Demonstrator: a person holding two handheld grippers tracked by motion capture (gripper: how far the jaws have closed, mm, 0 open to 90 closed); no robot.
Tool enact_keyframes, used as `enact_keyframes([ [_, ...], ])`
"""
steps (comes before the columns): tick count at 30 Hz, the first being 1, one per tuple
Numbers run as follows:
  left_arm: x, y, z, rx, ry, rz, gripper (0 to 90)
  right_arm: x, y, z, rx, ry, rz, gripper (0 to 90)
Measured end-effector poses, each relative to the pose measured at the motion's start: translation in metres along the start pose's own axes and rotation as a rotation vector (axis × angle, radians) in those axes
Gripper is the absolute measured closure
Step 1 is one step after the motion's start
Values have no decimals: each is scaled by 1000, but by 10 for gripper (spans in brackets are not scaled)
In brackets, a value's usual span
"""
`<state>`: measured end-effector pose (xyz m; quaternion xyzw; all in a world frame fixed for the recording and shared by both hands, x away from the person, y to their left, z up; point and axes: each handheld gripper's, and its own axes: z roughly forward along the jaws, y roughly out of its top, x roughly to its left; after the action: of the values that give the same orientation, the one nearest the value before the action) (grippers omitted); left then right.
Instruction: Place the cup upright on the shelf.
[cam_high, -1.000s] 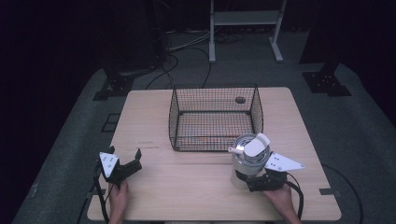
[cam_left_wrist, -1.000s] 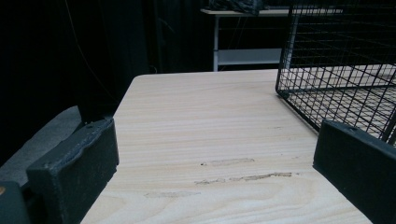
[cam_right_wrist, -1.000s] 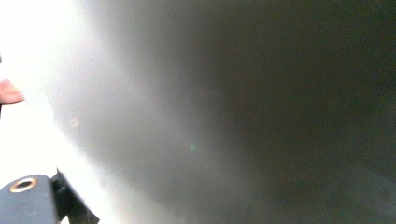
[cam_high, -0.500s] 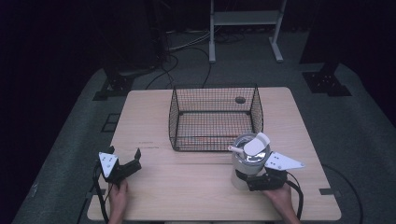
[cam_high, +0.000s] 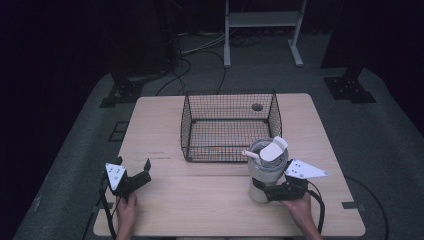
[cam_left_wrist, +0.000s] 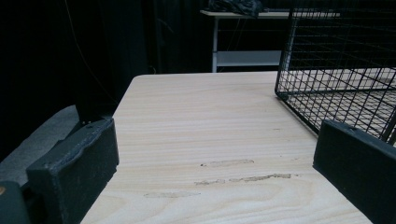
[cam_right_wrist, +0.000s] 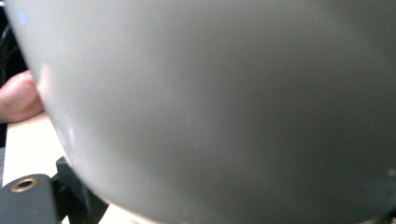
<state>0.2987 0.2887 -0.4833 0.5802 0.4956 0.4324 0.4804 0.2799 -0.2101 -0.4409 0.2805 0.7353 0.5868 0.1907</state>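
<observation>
Gripping low on the body of a pale grey cup (cam_high: 265, 172), the right gripper (cam_high: 272, 191) sits at the near right of the wooden table (cam_high: 200, 200). Its jaws are closed against the lower wall of the cup, which stands upright with its base just above, or on, the table; contact at the base cannot be confirmed. In the right gripper view the cup wall (cam_right_wrist: 224, 107) lies directly against the camera, with one black jaw (cam_right_wrist: 28, 200) showing at the lower left.

The cup carries a white lid with a raised flap (cam_high: 274, 149) and a short pale spout or straw (cam_high: 250, 154) projecting to the left. Its long axis is vertical.

The left gripper (cam_high: 131, 176) rests at the near left of the table, well apart from the cup, jaws spread wide and holding nothing. In the left gripper view both jaws stand far apart over bare wood.

Beyond the cup, just beside it on the far side, stands a black wire basket (cam_high: 227, 125) with an open top. The basket lies straight ahead of the right gripper and slightly left. Judged from this layout, the coming move is a lift clear of the near rim, then forward travel; the right hand is the nearer one by a wide margin.
</observation>
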Motion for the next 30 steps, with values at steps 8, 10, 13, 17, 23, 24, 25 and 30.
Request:
enact_keyframes([
  [8, 0, 0, 0, -1, -1, -1, 0, -1, 10, 4, -46, 27, 11, 78],
  [10, 0, 0, 0, -1, -1, -1, 0, -1, 14, 5, -57, 35, 7, 78],
  [13, 0, 0, 0, -6, 0, -5, 0, 0, 23, 8, -67, 42, -6, 78],
  [17, 0, 0, -1, -15, 19, -12, 0, -1, 37, 13, -87, 62, -22, 78],
  [23, 1, 0, -1, -15, 18, -17, 0, -2, 64, 25, -106, 90, -44, 78],
  [24, 1, 0, -1, -18, 17, -17, 0, -3, 67, 27, -111, 97, -42, 78],
  [25, 0, 0, -1, -17, 17, -15, 0, -4, 71, 29, -116, 100, -47, 78],
  [30, 1, 0, -1, -17, 17, -19, 0, -9, 91, 42, -145, 118, -55, 78],
])
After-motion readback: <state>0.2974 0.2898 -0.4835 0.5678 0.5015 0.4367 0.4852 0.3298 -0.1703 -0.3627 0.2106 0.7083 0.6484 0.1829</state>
